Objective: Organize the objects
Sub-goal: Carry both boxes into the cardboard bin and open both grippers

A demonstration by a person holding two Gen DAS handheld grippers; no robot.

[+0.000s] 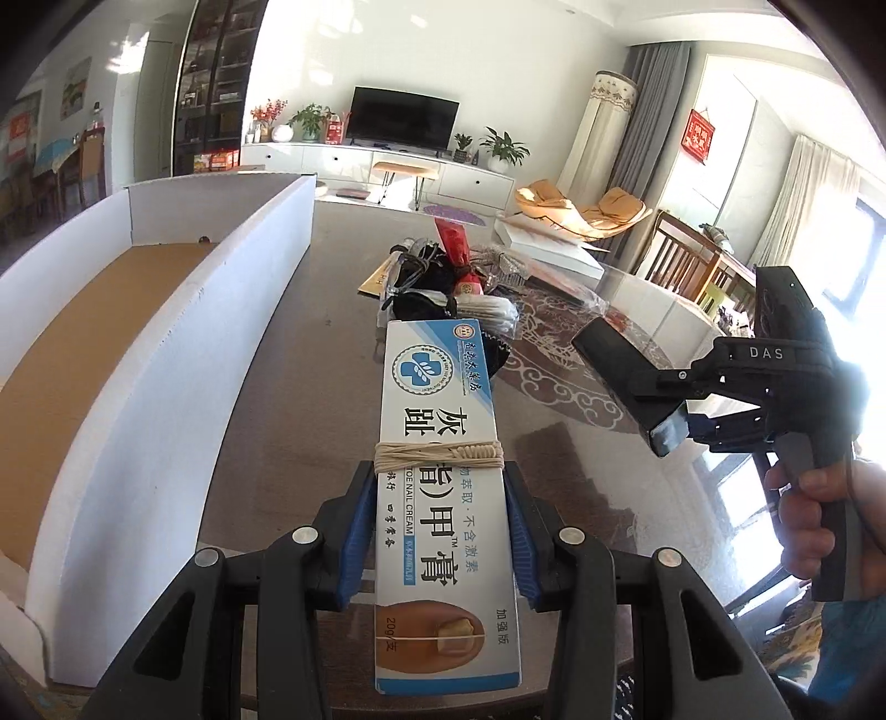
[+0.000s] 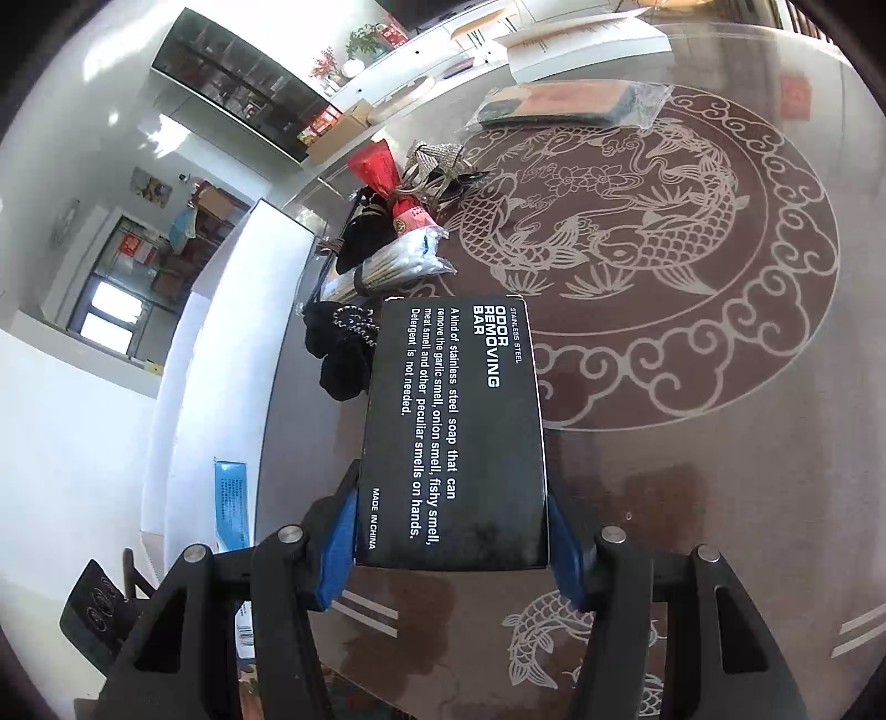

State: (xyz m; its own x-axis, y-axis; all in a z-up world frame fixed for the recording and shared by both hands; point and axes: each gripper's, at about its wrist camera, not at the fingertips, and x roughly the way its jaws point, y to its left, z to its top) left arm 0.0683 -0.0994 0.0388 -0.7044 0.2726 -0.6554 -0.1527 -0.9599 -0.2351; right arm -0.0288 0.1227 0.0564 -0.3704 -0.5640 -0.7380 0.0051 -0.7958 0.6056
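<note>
My left gripper (image 1: 440, 487) is shut on a white and blue nail cream box (image 1: 440, 443) bound with a rubber band, held above the table beside a long white cardboard box (image 1: 166, 354). My right gripper (image 2: 451, 509) is shut on a black odor removing bar box (image 2: 454, 432); it also shows in the left wrist view (image 1: 631, 382) at the right, held in a hand. A pile of loose objects (image 1: 443, 288) lies ahead on the table: a red packet (image 2: 387, 183), bundled sticks (image 2: 393, 260) and black fabric (image 2: 343, 354).
The glass table (image 2: 692, 310) has a fish pattern. A flat wrapped package (image 2: 565, 102) and a white box (image 2: 587, 41) lie at its far side. The long white box has a brown cardboard floor (image 1: 72, 354). Chairs and a TV stand are beyond.
</note>
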